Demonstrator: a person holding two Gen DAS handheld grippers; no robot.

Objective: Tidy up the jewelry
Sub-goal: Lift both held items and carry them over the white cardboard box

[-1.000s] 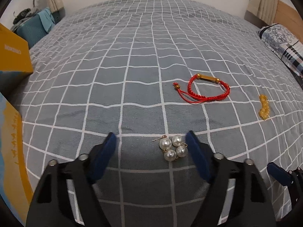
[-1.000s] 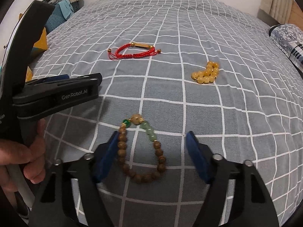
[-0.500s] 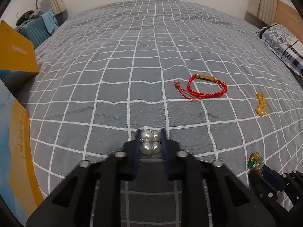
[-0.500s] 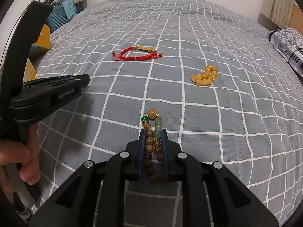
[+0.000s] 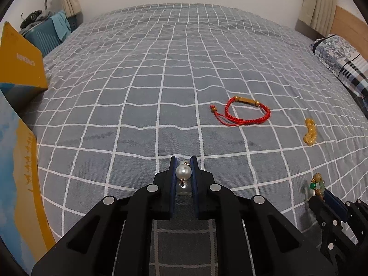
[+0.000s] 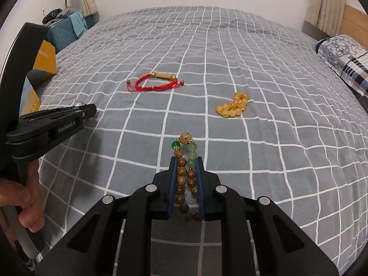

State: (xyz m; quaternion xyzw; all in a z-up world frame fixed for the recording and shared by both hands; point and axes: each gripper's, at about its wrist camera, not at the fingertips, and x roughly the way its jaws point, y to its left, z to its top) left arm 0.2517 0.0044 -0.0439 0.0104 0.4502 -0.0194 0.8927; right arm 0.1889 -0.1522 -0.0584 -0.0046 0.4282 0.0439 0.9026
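My left gripper (image 5: pixel 183 161) is shut on a pearl earring cluster (image 5: pixel 183 172), lifted above the grey checked bedspread (image 5: pixel 161 87). My right gripper (image 6: pixel 186 161) is shut on a brown wooden bead bracelet (image 6: pixel 184 172) with green beads, lifted off the bed; it also shows in the left wrist view (image 5: pixel 318 185). A red cord bracelet (image 5: pixel 243 111) and a yellow bead bracelet (image 5: pixel 310 131) lie on the bed ahead; both also show in the right wrist view, the red cord bracelet (image 6: pixel 154 81) to the left and the yellow bead bracelet (image 6: pixel 232 107) to the right.
An open yellow and blue box (image 5: pixel 20 73) stands at the left bed edge, its flap (image 5: pixel 25 179) near my left gripper. A patterned pillow (image 5: pixel 340 62) lies at the far right. A blue suitcase (image 5: pixel 48 34) stands beyond the bed's far left corner.
Both grippers closed on their jewelry from open one second ago, then rose off the bed with it. The pearls have turned in the left jaws.
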